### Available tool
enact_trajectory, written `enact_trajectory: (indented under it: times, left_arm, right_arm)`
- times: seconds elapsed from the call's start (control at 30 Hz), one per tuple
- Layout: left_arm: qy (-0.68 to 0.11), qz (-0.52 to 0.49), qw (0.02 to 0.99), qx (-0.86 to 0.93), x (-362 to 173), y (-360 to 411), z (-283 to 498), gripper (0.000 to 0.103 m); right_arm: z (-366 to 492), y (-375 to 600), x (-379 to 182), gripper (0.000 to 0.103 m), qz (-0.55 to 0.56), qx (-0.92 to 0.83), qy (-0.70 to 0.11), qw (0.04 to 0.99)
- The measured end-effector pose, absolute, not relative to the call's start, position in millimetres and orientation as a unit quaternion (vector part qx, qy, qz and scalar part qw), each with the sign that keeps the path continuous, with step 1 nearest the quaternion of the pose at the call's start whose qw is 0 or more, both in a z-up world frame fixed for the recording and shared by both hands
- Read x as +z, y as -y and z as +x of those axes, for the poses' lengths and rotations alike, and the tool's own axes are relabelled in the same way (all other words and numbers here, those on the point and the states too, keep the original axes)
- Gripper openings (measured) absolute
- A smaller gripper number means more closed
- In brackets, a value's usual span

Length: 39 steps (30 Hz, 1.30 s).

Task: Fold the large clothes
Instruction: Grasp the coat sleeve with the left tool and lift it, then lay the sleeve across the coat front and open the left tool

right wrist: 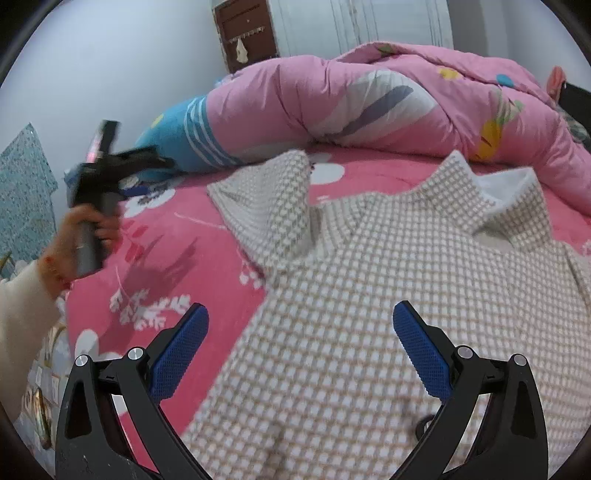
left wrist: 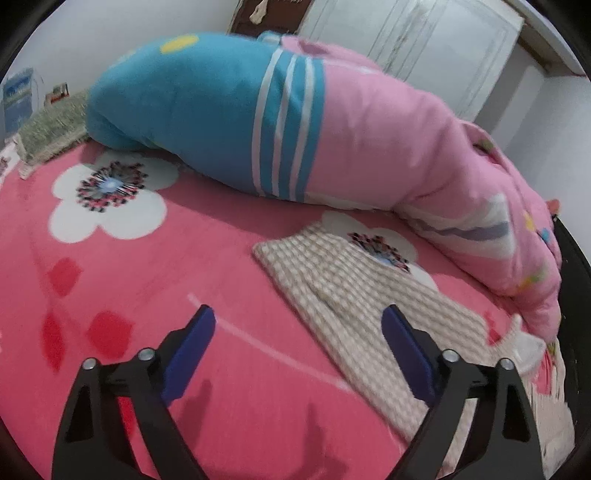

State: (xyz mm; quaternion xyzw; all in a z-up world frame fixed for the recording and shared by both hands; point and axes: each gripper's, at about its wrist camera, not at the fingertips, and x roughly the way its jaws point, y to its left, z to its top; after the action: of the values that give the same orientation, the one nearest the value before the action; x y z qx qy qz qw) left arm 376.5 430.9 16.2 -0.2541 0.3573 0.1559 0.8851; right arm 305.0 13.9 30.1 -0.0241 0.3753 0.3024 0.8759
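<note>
A large beige-and-white checked knit top (right wrist: 369,295) lies spread on the pink floral bedspread (right wrist: 177,243). Its sleeve (right wrist: 273,206) lies folded toward the upper left and its collar (right wrist: 495,192) points to the far side. My right gripper (right wrist: 301,332) is open and empty, hovering over the body of the top. My left gripper (left wrist: 299,339) is open and empty above the bedspread (left wrist: 147,295), at the left edge of the sleeve (left wrist: 354,295). The left gripper also shows in the right wrist view (right wrist: 110,162), blurred, held in a hand.
A rolled pink and blue quilt (left wrist: 295,122) (right wrist: 369,103) lies along the far side of the bed. A grey-green folded cloth (left wrist: 51,129) sits at the far left corner. A white wardrobe (left wrist: 424,37) and brown board (right wrist: 243,33) stand behind.
</note>
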Motion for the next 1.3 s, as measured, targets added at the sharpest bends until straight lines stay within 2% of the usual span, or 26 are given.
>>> enact_trajectory:
  times: [0.1,0.13,0.2,0.27,0.4,0.5,0.57,0.63,0.87,1.1,1.3]
  left_arm:
    - [-0.381,-0.296,0.864,0.149,-18,-447,415,0.077]
    - [-0.386,-0.304,0.858,0.148,-27,-450,425,0.069]
    - [-0.398,-0.311,0.851,0.148,-45,-452,443,0.063]
    - [-0.406,-0.314,0.846,0.143,-59,-453,458,0.052]
    - [-0.423,-0.276,0.847,0.167,-80,-446,481,0.043]
    - [-0.413,-0.243,0.858,0.182,-77,-437,485,0.037]
    - [-0.409,-0.210,0.867,0.191,-70,-429,485,0.023]
    - [-0.399,-0.179,0.878,0.195,-58,-423,481,0.019]
    - [-0.341,-0.064,0.920,0.183,30,-364,446,0.017]
    - [-0.283,0.025,0.957,0.062,138,-218,370,0.017]
    - [-0.280,0.036,0.958,-0.051,145,-91,310,0.017]
  right_arm:
    - [310,-14,24,0.093,-0.016,0.307,-0.377,0.874]
    - [310,-15,22,0.092,-0.015,0.309,-0.377,0.873]
    - [309,-14,20,0.092,-0.019,0.310,-0.373,0.874]
    - [307,-14,18,0.092,-0.026,0.310,-0.368,0.876]
    - [306,-11,14,0.092,-0.028,0.309,-0.363,0.878]
    - [309,-9,10,0.092,-0.022,0.310,-0.364,0.878]
    - [312,-5,7,0.089,-0.019,0.305,-0.366,0.879]
    - [315,0,6,0.087,-0.009,0.301,-0.371,0.878]
    - [318,24,20,0.080,0.038,0.293,-0.375,0.879]
    - [269,76,72,0.080,0.044,0.278,-0.338,0.898]
    - [216,136,84,0.080,0.035,0.248,-0.346,0.904]
